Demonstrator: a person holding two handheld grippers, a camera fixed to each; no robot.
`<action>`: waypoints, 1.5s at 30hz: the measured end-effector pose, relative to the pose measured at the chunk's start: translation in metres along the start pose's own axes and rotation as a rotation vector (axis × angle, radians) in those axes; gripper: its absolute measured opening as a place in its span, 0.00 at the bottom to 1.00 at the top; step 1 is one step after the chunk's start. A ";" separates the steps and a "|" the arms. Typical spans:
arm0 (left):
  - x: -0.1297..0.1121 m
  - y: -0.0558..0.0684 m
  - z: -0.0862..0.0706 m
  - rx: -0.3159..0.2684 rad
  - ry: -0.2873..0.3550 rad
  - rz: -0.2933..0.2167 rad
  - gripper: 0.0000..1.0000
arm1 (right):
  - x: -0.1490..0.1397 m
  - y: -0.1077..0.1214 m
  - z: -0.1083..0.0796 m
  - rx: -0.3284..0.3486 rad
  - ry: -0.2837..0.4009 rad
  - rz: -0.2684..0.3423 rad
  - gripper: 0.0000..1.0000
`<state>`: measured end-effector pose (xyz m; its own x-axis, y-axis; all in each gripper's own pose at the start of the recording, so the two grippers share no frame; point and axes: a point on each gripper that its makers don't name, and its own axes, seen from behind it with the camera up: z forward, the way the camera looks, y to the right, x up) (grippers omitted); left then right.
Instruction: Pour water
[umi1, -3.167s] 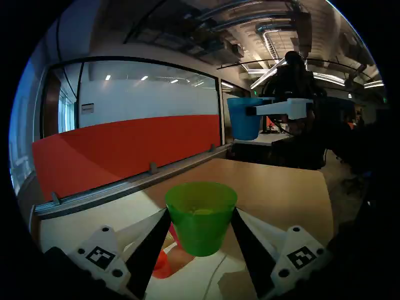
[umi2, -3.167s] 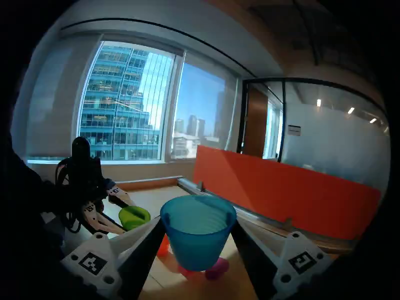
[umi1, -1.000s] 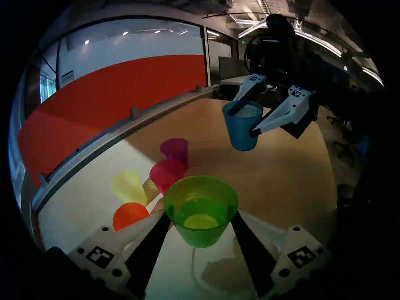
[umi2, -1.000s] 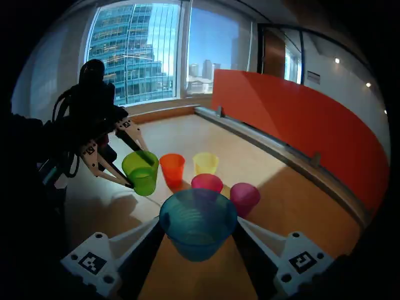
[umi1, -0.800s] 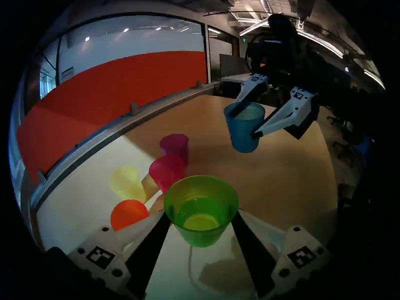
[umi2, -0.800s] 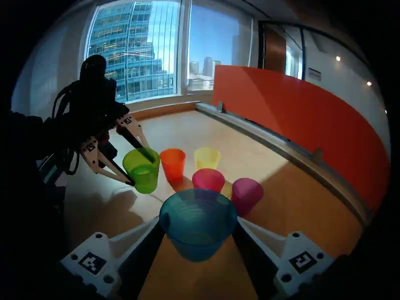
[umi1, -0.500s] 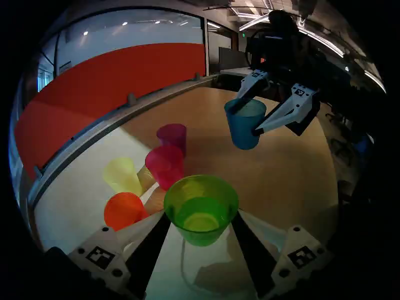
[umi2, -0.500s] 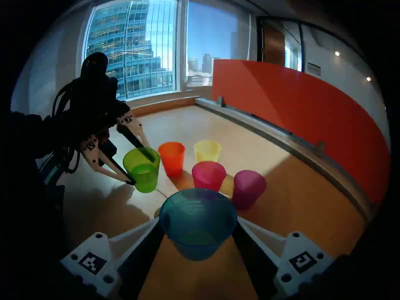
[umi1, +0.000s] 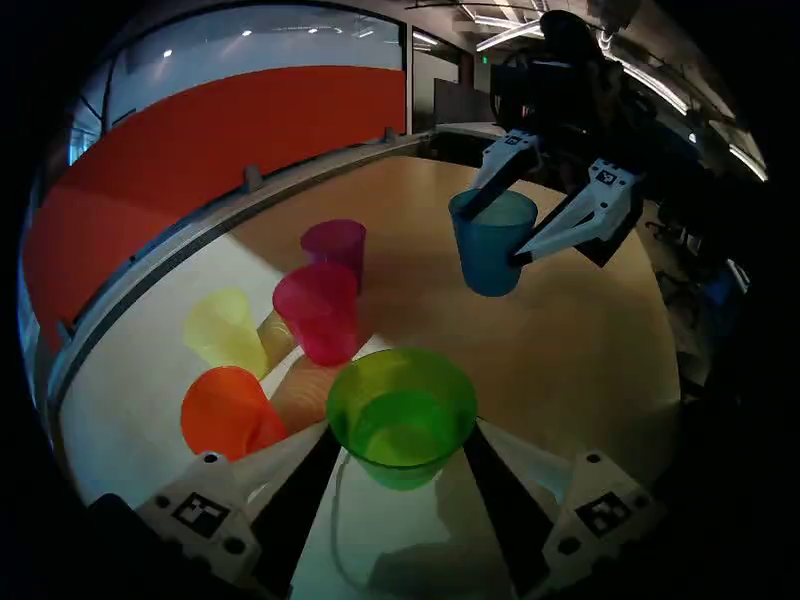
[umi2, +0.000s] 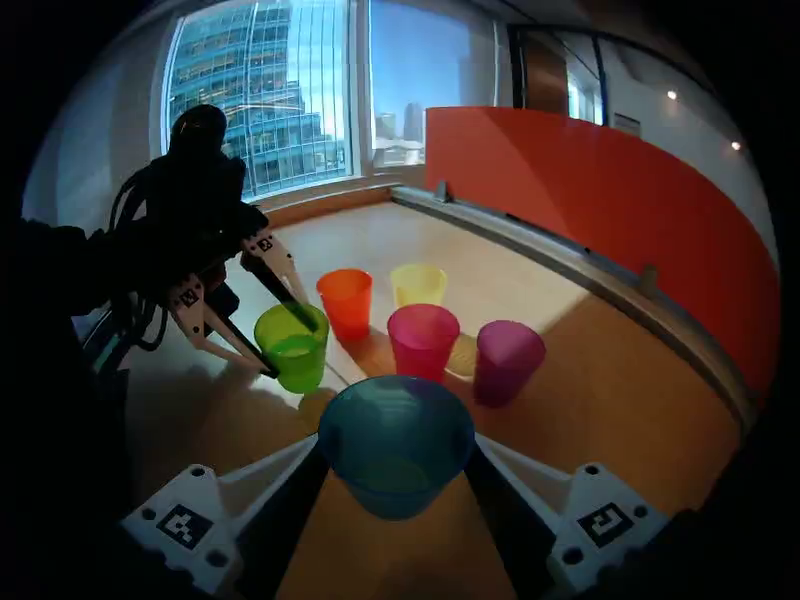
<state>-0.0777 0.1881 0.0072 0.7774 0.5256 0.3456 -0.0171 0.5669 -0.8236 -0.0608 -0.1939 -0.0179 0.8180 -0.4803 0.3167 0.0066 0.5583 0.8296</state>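
Left claw (umi1: 402, 442) is clenched on the green cup (umi1: 402, 405), both fingers tight on its sides, cup upright w/ mouth open toward me. Looks like a bit of liquid low inside. Right claw (umi2: 396, 447) is clamped on the blue cup (umi2: 396, 435) the same way, upright; can't tell if there's anything in it.

From the left gripper view, the right claw (umi1: 497, 235) holds the blue cup (umi1: 490, 250) out over the middle of the wooden table (umi1: 590, 330), well apart from my green one. Lots of bare tabletop between them and to the right, out to the table's rounded far edge.

Left of the green cup sit four loose cups in a cluster: orange cup (umi1: 225, 410) nearest, just beside my left finger, then yellow cup (umi1: 222, 330), pink cup (umi1: 320, 312), purple cup (umi1: 335, 245) farthest. Tight on that side.

Beyond them a metal rail (umi1: 200, 235) runs along the table edge, w/ an orange wall panel (umi1: 230, 120) behind it.

In the right gripper view, the left claw (umi2: 285, 338) has the green cup (umi2: 292, 360) just beside the orange one, the windows (umi2: 260, 100) behind it
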 end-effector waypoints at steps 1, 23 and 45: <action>-0.001 0.000 0.001 -0.001 -0.002 0.000 0.83 | -0.001 0.000 0.001 0.000 -0.002 0.000 0.91; -0.016 -0.002 0.012 -0.011 -0.026 0.005 0.83 | -0.013 0.002 0.010 -0.001 -0.022 0.009 0.91; -0.031 0.000 0.010 -0.016 -0.086 -0.003 0.84 | -0.028 -0.005 0.021 0.005 -0.043 -0.010 0.91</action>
<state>-0.1082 0.1784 0.0010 0.7207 0.5766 0.3849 -0.0042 0.5588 -0.8293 -0.0958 -0.1977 -0.0215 0.7922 -0.5145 0.3281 0.0113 0.5500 0.8351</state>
